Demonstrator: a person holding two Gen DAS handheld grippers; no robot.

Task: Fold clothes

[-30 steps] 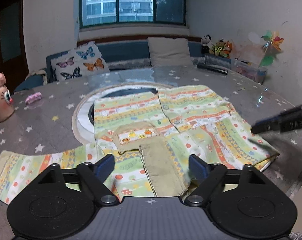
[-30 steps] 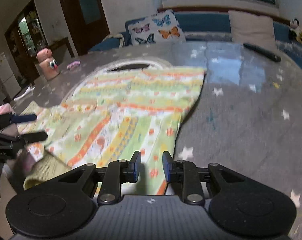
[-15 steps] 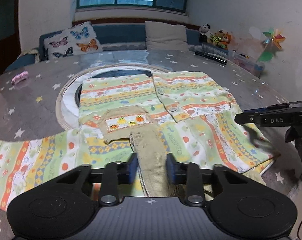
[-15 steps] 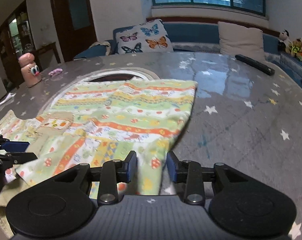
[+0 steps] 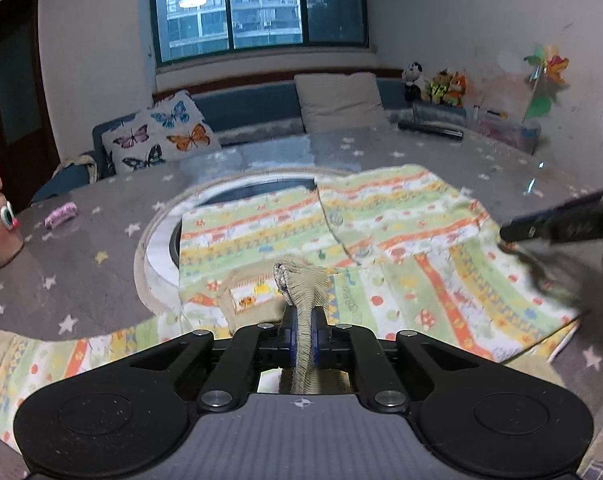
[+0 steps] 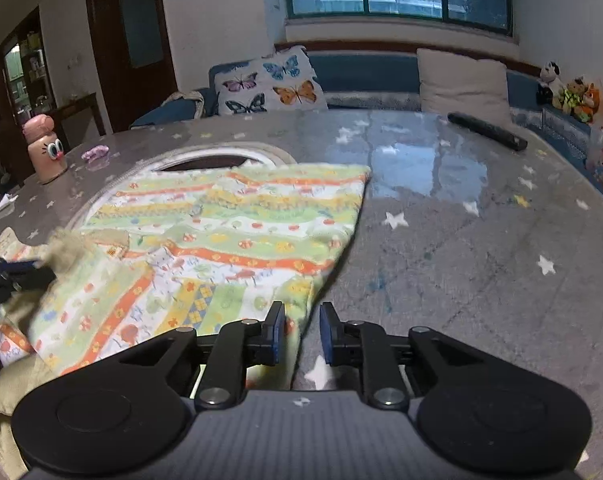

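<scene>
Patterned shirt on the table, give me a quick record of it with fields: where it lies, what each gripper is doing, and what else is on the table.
garment: patterned shirt, spread on the star-print table, partly over a round opening in the tabletop
left gripper: shut on the khaki ribbed collar, lifted off the shirt
right gripper: jaws apart, the shirt's near edge between them
also on table: pink bottle, black remote, small purple item
fold state: not yet folded
</scene>
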